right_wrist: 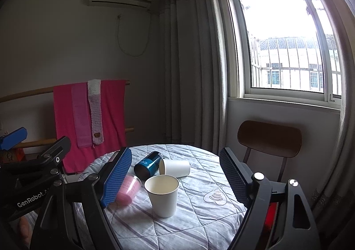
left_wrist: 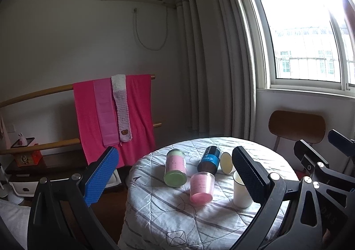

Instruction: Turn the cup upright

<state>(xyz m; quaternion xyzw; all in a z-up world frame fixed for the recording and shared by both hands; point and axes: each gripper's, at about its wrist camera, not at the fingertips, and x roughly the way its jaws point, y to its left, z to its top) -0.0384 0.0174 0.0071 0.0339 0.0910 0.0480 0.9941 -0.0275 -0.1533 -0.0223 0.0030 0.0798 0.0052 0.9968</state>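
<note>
Several cups sit on a small round table with a quilted cloth [left_wrist: 168, 216] [right_wrist: 199, 223]. A white paper cup [right_wrist: 163, 196] [left_wrist: 240, 194] stands upright near the front. Another white paper cup [right_wrist: 176, 168] [left_wrist: 226, 163] lies on its side behind it. A dark blue cup [left_wrist: 209, 160] [right_wrist: 148, 164] lies on its side. A pink cup [left_wrist: 202, 188] [right_wrist: 128, 190] and a pink cup with a green end [left_wrist: 175, 171] also lie tipped over. My left gripper [left_wrist: 175, 172] is open and empty above the table. My right gripper [right_wrist: 175, 174] is open and empty, above the white cups.
A brown chair [right_wrist: 269, 139] [left_wrist: 297, 127] stands behind the table under the window. A wooden rack with pink towels [left_wrist: 113, 117] [right_wrist: 88, 117] stands at left. Grey curtains [left_wrist: 213, 61] hang at the back. A low dark cabinet [left_wrist: 44, 165] is at far left.
</note>
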